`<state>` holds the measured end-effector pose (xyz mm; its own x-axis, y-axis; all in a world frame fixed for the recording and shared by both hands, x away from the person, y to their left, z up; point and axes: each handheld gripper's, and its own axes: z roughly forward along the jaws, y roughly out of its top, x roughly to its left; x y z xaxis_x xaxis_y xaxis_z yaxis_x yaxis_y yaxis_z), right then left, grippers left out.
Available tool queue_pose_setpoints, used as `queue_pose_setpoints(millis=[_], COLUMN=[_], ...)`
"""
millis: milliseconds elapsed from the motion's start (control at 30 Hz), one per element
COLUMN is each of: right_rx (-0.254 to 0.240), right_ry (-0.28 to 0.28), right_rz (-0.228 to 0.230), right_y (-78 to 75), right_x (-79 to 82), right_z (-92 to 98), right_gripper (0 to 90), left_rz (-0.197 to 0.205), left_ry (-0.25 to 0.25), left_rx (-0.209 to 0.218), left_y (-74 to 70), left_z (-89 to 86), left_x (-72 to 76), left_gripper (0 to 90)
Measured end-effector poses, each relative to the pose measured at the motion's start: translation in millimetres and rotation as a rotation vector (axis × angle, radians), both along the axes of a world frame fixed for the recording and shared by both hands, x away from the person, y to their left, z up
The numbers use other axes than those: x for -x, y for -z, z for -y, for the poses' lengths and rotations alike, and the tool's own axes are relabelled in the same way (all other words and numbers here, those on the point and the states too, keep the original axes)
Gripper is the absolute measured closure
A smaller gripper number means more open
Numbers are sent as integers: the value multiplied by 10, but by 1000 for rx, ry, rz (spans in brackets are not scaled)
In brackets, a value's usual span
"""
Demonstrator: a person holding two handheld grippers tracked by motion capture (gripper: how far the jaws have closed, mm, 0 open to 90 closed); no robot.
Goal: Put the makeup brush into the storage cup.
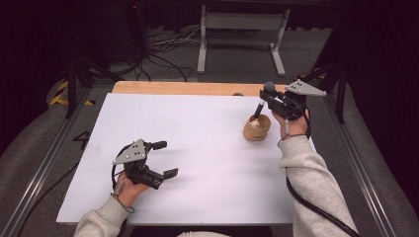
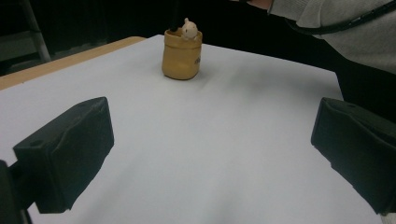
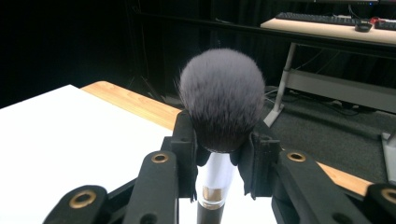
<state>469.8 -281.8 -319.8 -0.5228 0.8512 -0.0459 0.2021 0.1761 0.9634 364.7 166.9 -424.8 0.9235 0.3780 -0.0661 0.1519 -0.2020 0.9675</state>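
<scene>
A makeup brush with a dark fluffy head [image 3: 222, 98] and a white-and-black handle stands upright between my right gripper's [image 3: 219, 163] jaws, which are shut on it just under the bristles. From above, the brush [image 1: 269, 88] slants down so that its handle end is inside a small tan pouch [image 1: 257, 129] at the right of the white sheet. My right gripper [image 1: 267, 98] is held above and behind the pouch. A small pale figure [image 2: 188, 29] pokes out of the pouch [image 2: 181, 56]. My left gripper [image 1: 165, 159] hovers open and holds nothing near the front left, its jaws [image 2: 210, 154] wide apart.
The white sheet [image 1: 197, 148] covers the table, with a wooden strip [image 1: 183, 88] bare along the far edge. Beyond it are a metal desk frame [image 1: 242, 39] and floor cables [image 1: 163, 49]. A keyboard [image 3: 310, 17] lies on a far desk.
</scene>
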Motion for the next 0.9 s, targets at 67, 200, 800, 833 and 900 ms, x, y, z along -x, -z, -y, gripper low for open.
queue_pose_setpoints(millis=[67,200,800,833,900], right_rx=[4,5,13,14,14], right_ry=[5,15,26,23,22], right_rz=[-9,-24,-71,-71,-48], right_y=[42,103,323,322,308], right_x=[-18,-36,-65,-62,-54], right_z=[9,30,77,80,87], right_gripper=[701,701,697,685,559], left_rz=[0,0,-9,-9,-8], left_ry=[0,-1,-8,-8,-8], left_rx=[0,4,5,6,8], left_y=[0,3,9,8,9], left_z=[0,-3,-12,-12,-11], left_x=[0,-5,-7,-7,-8], left_gripper=[0,0,0,0,0])
